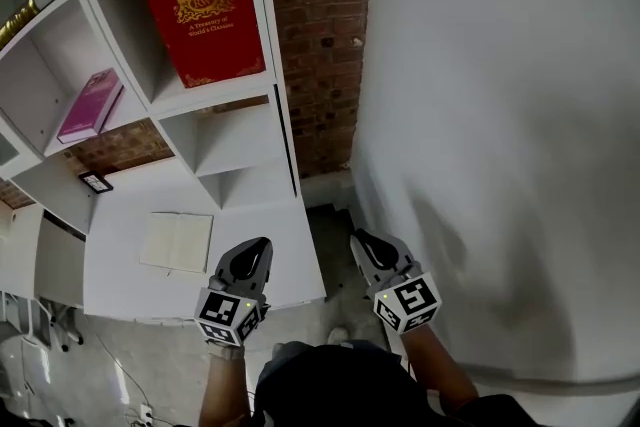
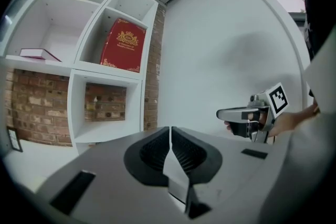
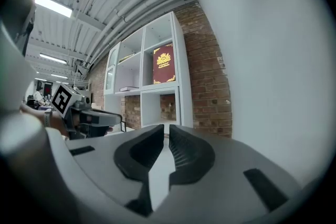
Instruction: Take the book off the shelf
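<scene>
A large red book (image 1: 205,10) with gold print stands leaning in the upper right compartment of the white shelf (image 1: 278,65). It also shows in the left gripper view (image 2: 123,45) and small in the right gripper view (image 3: 164,64). Both grippers hang low in front of the person, well short of the shelf and below the book. The left gripper (image 1: 262,245) (image 2: 170,128) is shut with nothing between its jaws. The right gripper (image 1: 360,239) (image 3: 166,126) is beside it, jaws together and empty.
A pink book (image 1: 90,105) lies in the compartment left of the red one. An open notebook (image 1: 177,242) and a small dark frame (image 1: 96,181) lie on the white desk (image 1: 270,265). A brick wall (image 1: 320,35) and a white wall (image 1: 500,115) close the right side.
</scene>
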